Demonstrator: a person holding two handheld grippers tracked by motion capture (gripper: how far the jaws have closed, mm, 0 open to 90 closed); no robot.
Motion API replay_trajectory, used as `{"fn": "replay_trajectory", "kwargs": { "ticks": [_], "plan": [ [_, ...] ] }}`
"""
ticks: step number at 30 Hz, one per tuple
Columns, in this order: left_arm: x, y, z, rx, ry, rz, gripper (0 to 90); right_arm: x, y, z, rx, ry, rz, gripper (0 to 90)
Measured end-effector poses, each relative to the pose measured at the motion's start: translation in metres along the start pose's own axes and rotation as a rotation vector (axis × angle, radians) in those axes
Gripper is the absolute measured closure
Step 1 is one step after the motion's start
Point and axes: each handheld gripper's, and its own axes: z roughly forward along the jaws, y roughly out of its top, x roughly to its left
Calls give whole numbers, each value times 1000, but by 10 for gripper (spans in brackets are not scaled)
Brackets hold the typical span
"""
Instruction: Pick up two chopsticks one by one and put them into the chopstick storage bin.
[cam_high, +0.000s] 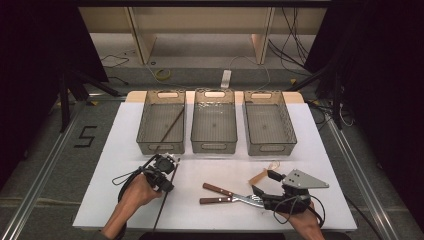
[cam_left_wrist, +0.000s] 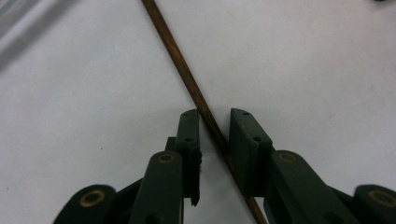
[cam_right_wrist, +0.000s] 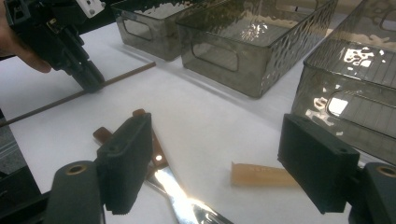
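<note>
Brown stick lies between the narrow left gripper jaws; scissors at four o'clock; right gripper gapes wide, holding nothing; three bins at twelve

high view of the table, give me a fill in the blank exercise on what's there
1. The number of clear bins in a row at the table's far side is ____.
2. The thin brown stick lies between the jaws of the ____ hand-held gripper.
3. The shears have handles made of ____.
4. The right hand-held gripper has its jaws ____.

Missing words: three; left; wood; open
</note>
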Motion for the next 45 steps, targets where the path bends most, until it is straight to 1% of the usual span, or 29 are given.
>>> {"fn": "replay_trajectory", "kwargs": {
  "ticks": [5, 7, 9, 12, 17, 21, 22, 24, 28, 31, 32, 34, 39, 42, 44, 45],
  "plan": [
    [2, 0, 0, 3, -7, 6, 762, 0, 0, 0, 0, 1, 2, 272],
    [3, -1, 0, 0, -7, 4, 789, 0, 0, 0, 2, -3, 1, 272],
    [3, -1, 0, -5, -10, -7, 801, 0, 0, 0, 2, -2, 1, 272],
    [5, -1, 0, -4, -19, -11, 821, 0, 0, 1, 2, -2, 1, 272],
    [5, -1, 0, -8, -22, -17, 840, 0, 0, 1, 5, -1, -2, 272],
    [7, -1, 0, -4, -31, -9, 848, 0, 0, 1, 6, 1, -3, 272],
    [7, -1, 0, -10, -34, -14, 848, 0, 0, 1, 5, -1, -6, 272],
    [8, -2, -1, -9, -39, -4, 849, 0, 0, 0, 5, -1, -4, 272],
    [10, -2, -1, -13, -52, -4, 850, 0, 0, 0, 3, -1, -5, 272],
    [12, -3, -3, -9, -59, 7, 850, 0, 0, 0, 6, 0, -5, 272],
    [13, -3, -3, -18, -63, 8, 850, 0, 0, 0, 6, 0, -5, 272],
    [15, -3, -7, -22, -69, 15, 850, 0, 0, 0, 5, 0, -7, 272],
    [18, -5, -20, -55, -82, 28, 850, 0, 0, 0, 7, -1, -4, 273],
    [19, -6, -27, -75, -86, 22, 850, 0, 0, 0, 4, -2, -6, 273],
    [20, -6, -33, -86, -89, 31, 850, 0, 0, 0, 7, -1, -6, 273],
    [20, -6, -36, -102, -92, 26, 850, 0, 0, 0, 7, -1, -5, 273]
  ]
}}
